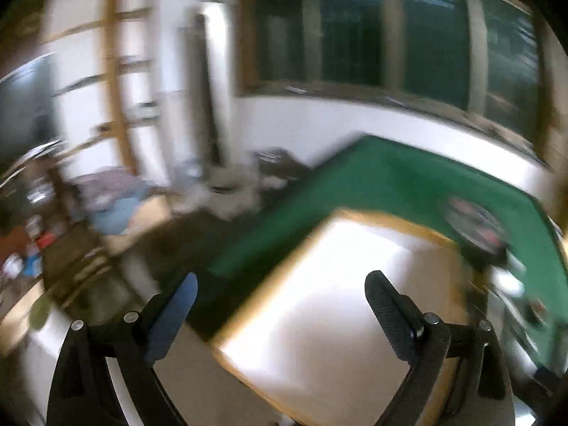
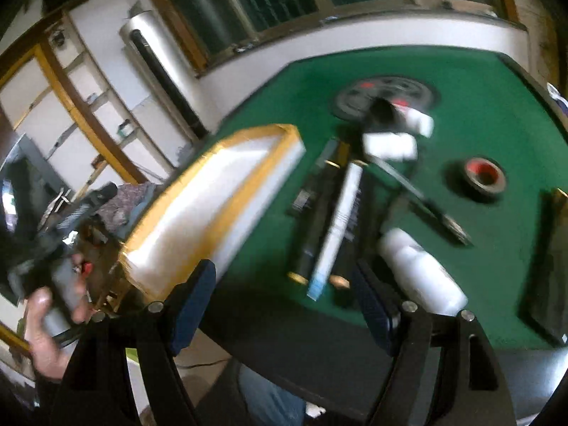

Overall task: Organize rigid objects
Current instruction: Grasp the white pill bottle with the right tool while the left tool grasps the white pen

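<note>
Green felt bench (image 2: 479,71) under a dark window, shelving off past its left edge. Both views are smeared, so fine detail is out.

The white tray (image 2: 227,191) with a yellow rim sits at the bench's near-left corner, overhanging the edge as far as I can tell. It looks empty, and I take it as the drop target for the loose items.

Those lie in a heap mid-bench: long dark tubes (image 2: 316,213) side by side, a white-and-blue tube (image 2: 339,220) laid over them, a thin dark rod (image 2: 419,195) crossing diagonally. There's a white bottle (image 2: 422,269) on its side near the front edge, two smaller white containers (image 2: 390,143) further back, and a tape roll (image 2: 484,177) standing apart toward the right edge. A round dark disc (image 2: 383,97) is set into the bench centre – a fixture, not cargo.

My left gripper (image 1: 280,298) hangs over the tray, jaws wide apart, nothing in them. My right gripper (image 2: 284,284) sits above the front edge, jaws equally wide and empty, lined up roughly on the near ends of the tubes – likely the first pick. My left hand (image 2: 46,323) shows on its handle.

Risk: the tubes are stacked, so pulling one may roll the others.
</note>
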`<control>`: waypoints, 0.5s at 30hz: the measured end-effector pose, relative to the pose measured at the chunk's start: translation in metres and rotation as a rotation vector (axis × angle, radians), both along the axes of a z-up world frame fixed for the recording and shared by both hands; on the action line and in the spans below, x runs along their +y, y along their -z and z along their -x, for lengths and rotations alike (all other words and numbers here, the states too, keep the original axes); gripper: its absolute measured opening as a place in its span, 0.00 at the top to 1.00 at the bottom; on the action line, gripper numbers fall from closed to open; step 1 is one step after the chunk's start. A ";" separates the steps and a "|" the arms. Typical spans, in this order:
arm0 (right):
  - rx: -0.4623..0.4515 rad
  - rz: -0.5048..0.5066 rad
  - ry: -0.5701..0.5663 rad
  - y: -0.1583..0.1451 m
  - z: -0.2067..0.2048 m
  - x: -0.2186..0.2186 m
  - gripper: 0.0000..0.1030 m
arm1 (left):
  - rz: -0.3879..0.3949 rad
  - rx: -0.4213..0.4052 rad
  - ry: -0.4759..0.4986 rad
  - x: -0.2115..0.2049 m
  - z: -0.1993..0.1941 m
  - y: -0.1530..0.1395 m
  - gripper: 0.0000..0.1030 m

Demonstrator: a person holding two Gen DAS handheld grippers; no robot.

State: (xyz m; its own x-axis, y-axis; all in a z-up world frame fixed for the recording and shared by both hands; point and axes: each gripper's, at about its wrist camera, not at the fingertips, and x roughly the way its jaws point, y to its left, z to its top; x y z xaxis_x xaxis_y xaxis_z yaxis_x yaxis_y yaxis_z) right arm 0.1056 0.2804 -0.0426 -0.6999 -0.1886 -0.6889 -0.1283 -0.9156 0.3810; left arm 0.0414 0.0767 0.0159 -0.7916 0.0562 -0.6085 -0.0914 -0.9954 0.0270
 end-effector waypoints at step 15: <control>-0.038 -0.063 0.084 0.003 -0.055 0.050 0.38 | 0.050 -0.303 0.443 0.119 -0.048 0.035 0.14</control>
